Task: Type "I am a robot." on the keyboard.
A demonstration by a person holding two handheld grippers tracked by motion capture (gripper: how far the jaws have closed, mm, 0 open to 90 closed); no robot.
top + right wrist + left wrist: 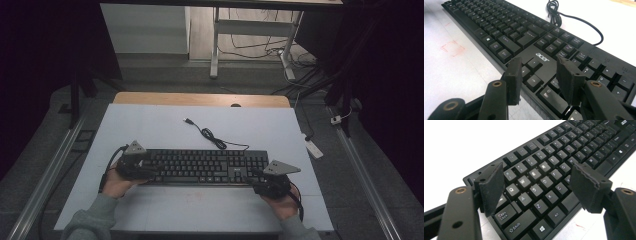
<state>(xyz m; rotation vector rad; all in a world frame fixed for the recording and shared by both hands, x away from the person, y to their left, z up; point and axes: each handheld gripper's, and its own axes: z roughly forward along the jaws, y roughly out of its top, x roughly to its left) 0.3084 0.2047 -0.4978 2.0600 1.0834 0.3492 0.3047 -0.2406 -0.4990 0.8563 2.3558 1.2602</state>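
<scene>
Keyboard work at a white bench (150, 125): a flat black plastic full-size keyboard (205, 166) is lying lengthwise near the person's edge, its thin black cable (210, 135) curling away behind. Both grippers are bracketing its two ends, seemingly to take it from both sides at once. The left gripper (537, 183) is hovering over the letter keys, jaws spread and gripping nothing. The right gripper (540, 75) is poised above the arrow keys, jaws also apart and empty. Forearms are reaching in low, hands angled inward.
</scene>
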